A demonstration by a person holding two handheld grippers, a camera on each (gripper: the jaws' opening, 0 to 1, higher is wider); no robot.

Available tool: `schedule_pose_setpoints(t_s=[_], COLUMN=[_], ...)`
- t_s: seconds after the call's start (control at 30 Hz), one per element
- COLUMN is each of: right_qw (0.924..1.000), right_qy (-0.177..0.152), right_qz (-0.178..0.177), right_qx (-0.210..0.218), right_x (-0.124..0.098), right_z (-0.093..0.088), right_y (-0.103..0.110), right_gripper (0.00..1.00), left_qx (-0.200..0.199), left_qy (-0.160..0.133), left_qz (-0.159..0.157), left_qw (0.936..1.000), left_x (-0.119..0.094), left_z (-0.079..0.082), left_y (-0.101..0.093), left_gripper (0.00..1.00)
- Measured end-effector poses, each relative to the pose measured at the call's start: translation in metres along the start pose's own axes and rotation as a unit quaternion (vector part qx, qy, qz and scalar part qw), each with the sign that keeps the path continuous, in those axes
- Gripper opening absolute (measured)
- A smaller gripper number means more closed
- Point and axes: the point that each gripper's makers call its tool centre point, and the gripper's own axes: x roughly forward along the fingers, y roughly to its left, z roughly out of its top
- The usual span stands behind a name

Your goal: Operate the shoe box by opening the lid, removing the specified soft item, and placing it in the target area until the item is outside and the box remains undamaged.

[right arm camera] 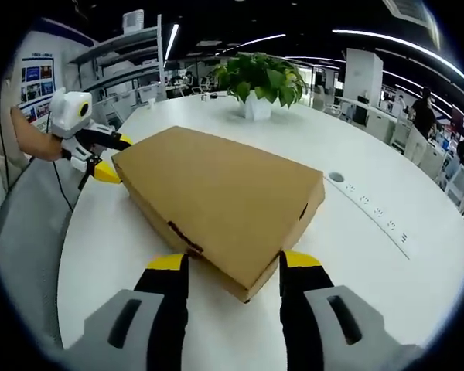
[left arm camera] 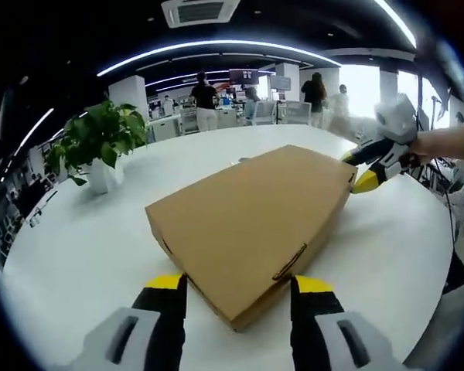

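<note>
The closed cardboard shoe box [left arm camera: 251, 224] lies mid-table on the white table [left arm camera: 77, 247]. The left gripper [left arm camera: 238, 287] and right gripper [right arm camera: 233, 267] each straddle opposite box corners, jaws apart. A potted plant [right arm camera: 257, 81] stands near the far edge.

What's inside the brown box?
The shoe box sits on the white table with its lid closed, so whatever is inside is covered. Only plain cardboard shows. Open tongs straddle one corner, and the other tongs straddle the opposite corner.
</note>
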Motion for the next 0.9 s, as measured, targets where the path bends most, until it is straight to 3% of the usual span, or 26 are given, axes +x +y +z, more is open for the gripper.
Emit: schedule_pose_setpoints(t_s=[0.9], right_qw=[0.9979], right_qy=[0.0], right_qz=[-0.041], right_qx=[0.049], right_x=[0.005], right_z=[0.003], right_y=[0.055], right_gripper=[0.42], left_qx=[0.017], left_qy=[0.039], left_qz=[-0.042], left_qw=[0.9982], left_x=[-0.029], left_z=[-0.019], left_y=[0.024], left_gripper=[0.5])
